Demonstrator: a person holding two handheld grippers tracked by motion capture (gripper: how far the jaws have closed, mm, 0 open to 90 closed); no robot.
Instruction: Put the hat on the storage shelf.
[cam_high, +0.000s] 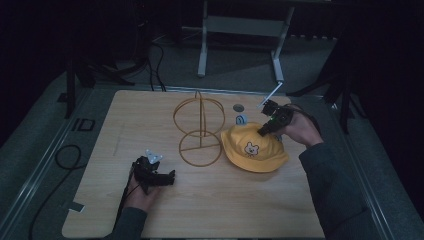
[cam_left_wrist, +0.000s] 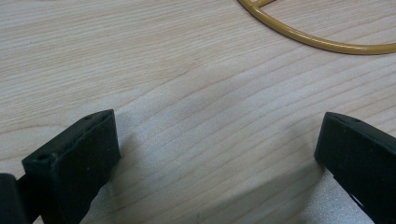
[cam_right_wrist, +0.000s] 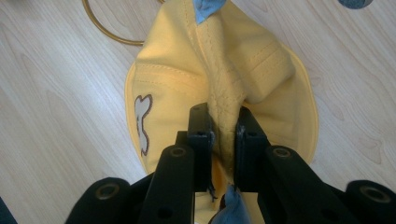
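Your table (cam_high: 215, 210) carries a wire hat stand (cam_high: 200, 131) at its middle with the yellow hat (cam_high: 254, 148) lying just at the stand's 3 o'clock, likely so the hat can be lifted onto it. Your right gripper (cam_right_wrist: 223, 135) is clamped on a pinched fold of the hat's crown, the hat running from the jaws toward 12 o'clock in its own view. Your left gripper (cam_left_wrist: 217, 154) rests at the stand's 7 o'clock, jaws spread wide and empty over bare wood.

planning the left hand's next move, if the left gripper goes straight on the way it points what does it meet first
Probably the base ring of the wire stand, across bare table; the left gripper is open, nothing between its fingers. Depth unclear.
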